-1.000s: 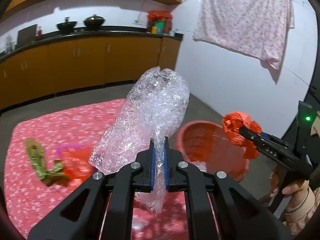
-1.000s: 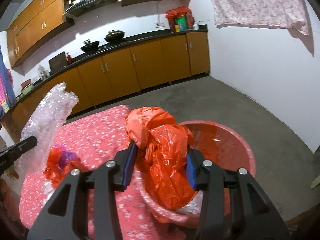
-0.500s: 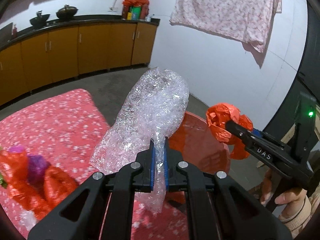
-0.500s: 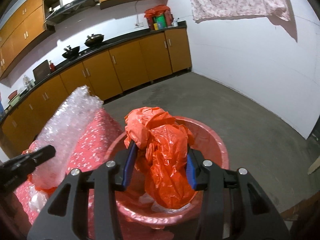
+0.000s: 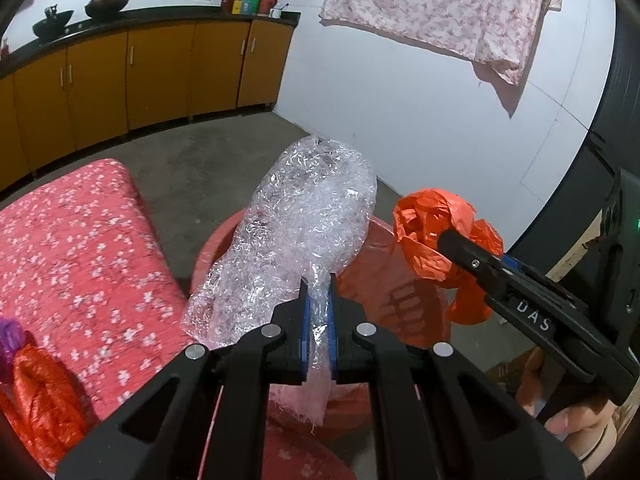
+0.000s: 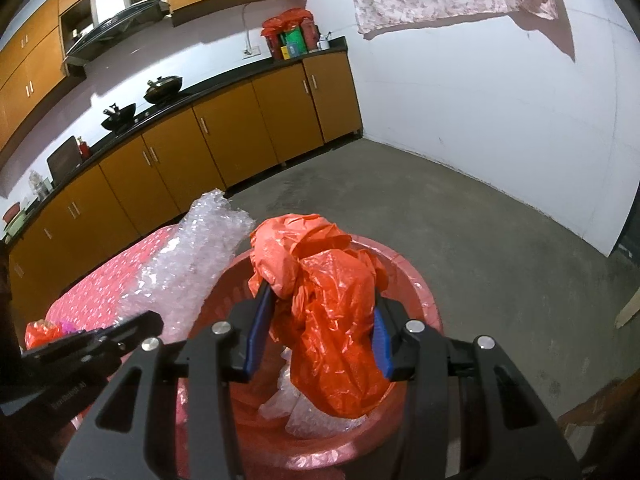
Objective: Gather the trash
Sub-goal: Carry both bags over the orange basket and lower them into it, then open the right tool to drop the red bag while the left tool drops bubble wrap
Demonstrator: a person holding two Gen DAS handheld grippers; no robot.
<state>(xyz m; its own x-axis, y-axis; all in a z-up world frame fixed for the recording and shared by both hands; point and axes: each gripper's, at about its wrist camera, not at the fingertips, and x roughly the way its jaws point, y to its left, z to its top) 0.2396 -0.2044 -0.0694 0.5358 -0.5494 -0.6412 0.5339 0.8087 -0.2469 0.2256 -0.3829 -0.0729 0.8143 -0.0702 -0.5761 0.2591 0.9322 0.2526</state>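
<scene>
Both grippers have travelled from above the pink flowered tablecloth (image 5: 72, 256) to the round red plastic basin (image 6: 416, 292), so the drop looks close. The left gripper (image 5: 318, 320) points forward and a little down, its fingers pinched narrowly on the crumpled clear bubble wrap (image 5: 304, 232), which hangs over the basin's near rim. The right gripper (image 6: 316, 340) holds the crumpled orange plastic bag (image 6: 336, 312) between wider fingers, directly above the basin, where some clear plastic already lies.
</scene>
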